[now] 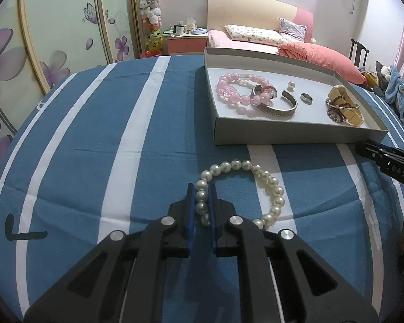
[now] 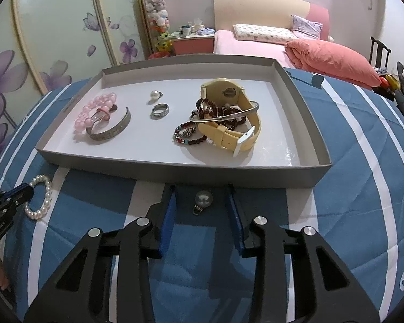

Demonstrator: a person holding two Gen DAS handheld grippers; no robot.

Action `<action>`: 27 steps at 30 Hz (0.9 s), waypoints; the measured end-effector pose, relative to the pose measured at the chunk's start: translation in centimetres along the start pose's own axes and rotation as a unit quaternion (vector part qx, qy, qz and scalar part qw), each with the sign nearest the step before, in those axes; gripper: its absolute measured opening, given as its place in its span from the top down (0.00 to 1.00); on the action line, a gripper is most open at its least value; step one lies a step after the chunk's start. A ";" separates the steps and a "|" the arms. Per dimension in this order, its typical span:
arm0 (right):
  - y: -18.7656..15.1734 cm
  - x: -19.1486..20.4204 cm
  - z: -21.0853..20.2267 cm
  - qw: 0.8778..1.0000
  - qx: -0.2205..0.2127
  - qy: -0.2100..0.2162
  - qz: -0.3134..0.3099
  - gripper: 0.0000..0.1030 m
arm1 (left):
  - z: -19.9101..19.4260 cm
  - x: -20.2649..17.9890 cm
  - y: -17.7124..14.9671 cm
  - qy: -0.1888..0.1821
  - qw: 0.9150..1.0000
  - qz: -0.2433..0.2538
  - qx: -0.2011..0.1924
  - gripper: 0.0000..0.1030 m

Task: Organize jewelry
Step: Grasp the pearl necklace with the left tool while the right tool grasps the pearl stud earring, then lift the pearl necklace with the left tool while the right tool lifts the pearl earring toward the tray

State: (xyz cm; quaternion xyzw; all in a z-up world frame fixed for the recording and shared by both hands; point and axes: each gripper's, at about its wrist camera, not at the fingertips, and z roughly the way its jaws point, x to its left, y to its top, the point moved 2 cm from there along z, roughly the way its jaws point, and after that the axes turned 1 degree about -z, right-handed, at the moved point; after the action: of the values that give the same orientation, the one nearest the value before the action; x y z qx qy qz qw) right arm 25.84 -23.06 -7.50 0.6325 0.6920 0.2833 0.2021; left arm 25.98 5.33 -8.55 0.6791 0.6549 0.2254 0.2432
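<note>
Left hand-held gripper [image 1: 202, 188] is clamped on the pearl bracelet [image 1: 266, 185], pads pinching a few beads on one side of the loop; the rest of the strand lies slack on the blue-and-white striped cloth [image 1: 94, 134] covering the worktop, just in front of the grey tray [image 1: 296, 132].

Right hand-held gripper [image 2: 202, 188] stands part-open, straddling a pearl earring [image 2: 203, 200] that sits on the cloth against the tray's near wall [image 2: 188, 173]. Pads don't touch it; there's a clear gap both sides.

The tray already holds a pink bead bracelet [image 2: 94, 110], silver cuff bangle [image 2: 113, 130], silver ring [image 2: 159, 110], a second pearl earring [image 2: 155, 95] and a tangle of yellow watch [image 2: 229, 132], dark bead strands [image 2: 185, 134] and a thin bangle [image 2: 223, 115].

Handling:
- Bracelet is light and floppy, with round, slick beads. Across-the-strand pinch is fine, but the loop will dangle and swing when lifted, so clear the tray wall.
- Earring is tiny, smooth and will roll or squirt out if pinched off-centre. Squeeze across the pearl's middle, low to the cloth.
- The dark bit below the pearl is probably its post or clasp; too small to tell. Avoid gripping there.
</note>
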 end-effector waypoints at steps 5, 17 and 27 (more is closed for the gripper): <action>-0.1 0.0 -0.2 1.000 0.000 -0.009 0.001 0.70 | 0.0 0.0 0.0 0.000 1.000 0.000 0.000 0.90; 0.0 -0.9 -0.3 1.000 0.002 -0.014 0.008 0.85 | 0.1 0.0 0.1 0.002 1.000 0.002 0.000 0.90; -1.1 -0.5 -1.3 1.000 0.004 -0.013 -0.007 0.85 | 0.0 0.0 0.1 0.004 1.000 0.002 0.000 0.90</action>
State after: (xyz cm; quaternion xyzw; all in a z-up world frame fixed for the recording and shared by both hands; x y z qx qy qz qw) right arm 24.18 -23.81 -7.28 0.6323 0.6948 0.2709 0.2099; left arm 26.05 5.33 -8.51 0.6796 0.6544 0.2284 0.2403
